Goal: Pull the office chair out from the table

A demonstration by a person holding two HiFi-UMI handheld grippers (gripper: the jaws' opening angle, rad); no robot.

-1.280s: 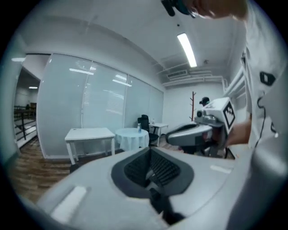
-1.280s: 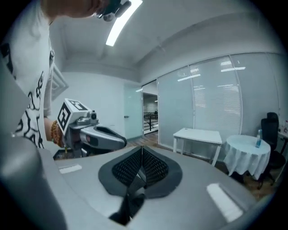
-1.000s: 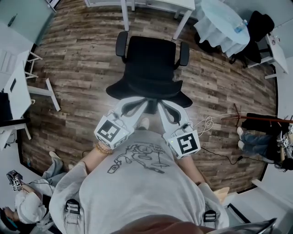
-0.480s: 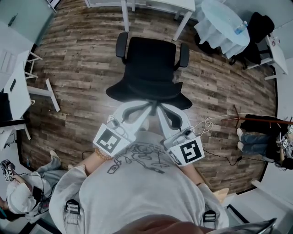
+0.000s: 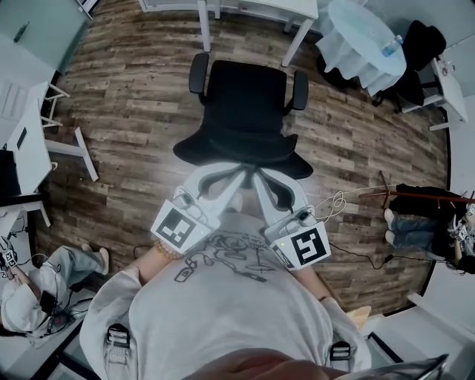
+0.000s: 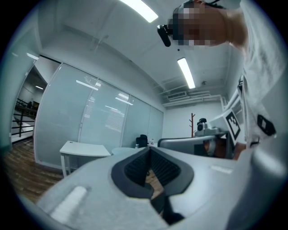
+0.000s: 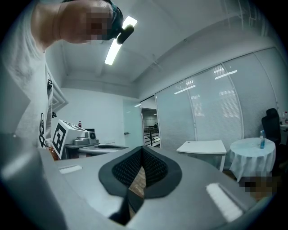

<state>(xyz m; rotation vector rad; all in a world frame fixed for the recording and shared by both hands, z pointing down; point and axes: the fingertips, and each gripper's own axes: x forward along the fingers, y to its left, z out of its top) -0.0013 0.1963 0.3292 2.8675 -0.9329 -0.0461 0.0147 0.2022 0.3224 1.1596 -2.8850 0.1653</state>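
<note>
The chair stood with its seat just clear of the bench, its arms level with the bench legs and its back turned to the person. Both tools hung at the person's chest, just behind the chair back. The left tool was closed tight with nothing in it; its own view showed only a sliver of floor past the meeting pads. The right tool was the same, pinched together and empty. From above I could not tell whether either tip touched the chair back.

To my eye the chair looked mostly out already, with little left to do. If it needed to come further, the tools would first have to open, since closed ones could only nudge. I'd have taken the top edge of the chair back with one tool near each end, at equal height, and drawn straight away from the bench so the chair did not swivel. The person would need to step back with it. A loose cable lay on the floor behind the chair to the right, a likely snag for a wheel.
</note>
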